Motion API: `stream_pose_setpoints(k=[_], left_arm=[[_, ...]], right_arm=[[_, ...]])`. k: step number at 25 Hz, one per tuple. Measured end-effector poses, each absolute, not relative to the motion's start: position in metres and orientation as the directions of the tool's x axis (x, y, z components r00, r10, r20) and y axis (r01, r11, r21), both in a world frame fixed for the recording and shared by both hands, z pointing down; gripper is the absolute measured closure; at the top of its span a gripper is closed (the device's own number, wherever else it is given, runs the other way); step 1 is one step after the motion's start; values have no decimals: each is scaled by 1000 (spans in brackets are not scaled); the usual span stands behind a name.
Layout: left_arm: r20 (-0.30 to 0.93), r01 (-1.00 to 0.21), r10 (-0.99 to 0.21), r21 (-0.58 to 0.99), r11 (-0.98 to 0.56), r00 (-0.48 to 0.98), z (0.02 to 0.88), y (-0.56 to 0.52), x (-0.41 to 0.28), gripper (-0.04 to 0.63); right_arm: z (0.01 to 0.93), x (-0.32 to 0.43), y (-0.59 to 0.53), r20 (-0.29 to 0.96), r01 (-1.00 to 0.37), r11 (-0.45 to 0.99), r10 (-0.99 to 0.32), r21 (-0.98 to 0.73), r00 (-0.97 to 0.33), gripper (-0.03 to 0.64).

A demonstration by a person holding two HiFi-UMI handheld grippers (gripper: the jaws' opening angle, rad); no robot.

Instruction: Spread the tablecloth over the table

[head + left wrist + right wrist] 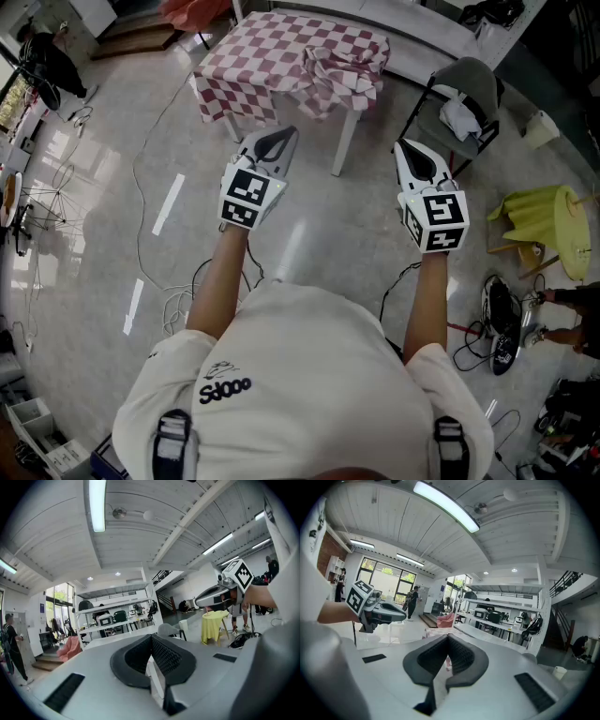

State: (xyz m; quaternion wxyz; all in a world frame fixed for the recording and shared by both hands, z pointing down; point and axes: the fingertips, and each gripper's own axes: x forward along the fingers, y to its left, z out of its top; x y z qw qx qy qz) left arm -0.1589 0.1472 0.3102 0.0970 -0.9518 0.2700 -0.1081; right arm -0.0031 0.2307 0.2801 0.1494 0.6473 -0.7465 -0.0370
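Observation:
A red-and-white checked tablecloth [281, 61] lies on a small white-legged table [346, 142] at the top of the head view. It hangs over the left side and is bunched in a heap [342, 75] near the right front corner. My left gripper [274, 142] and right gripper [415, 157] are held side by side over the floor, short of the table and pointing toward it. Both are shut with nothing between the jaws. In the left gripper view the left gripper [151, 637] has its tips together; the right gripper [447, 637] looks the same in its own view.
A grey chair [466, 101] with a white thing on it stands right of the table. A yellow-draped stool [551, 220] is at the far right, with cables and dark gear [502, 323] on the floor near it. More cable [178, 300] lies at the left.

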Motion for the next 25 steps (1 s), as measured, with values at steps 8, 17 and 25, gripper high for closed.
stream_pose_setpoints(k=[8, 17, 25], left_arm=[[152, -498, -535, -226, -837, 831, 312, 151, -147, 568], [167, -550, -582, -204, -810, 796, 324, 173, -119, 568], [194, -609, -635, -179, -772, 748, 340, 192, -98, 568]], right_arm=[[282, 9, 235, 146, -964, 182, -977, 195, -155, 595], [287, 57, 260, 133, -969, 195, -975, 151, -175, 595], [301, 97, 277, 150, -966, 227, -967, 123, -208, 595]])
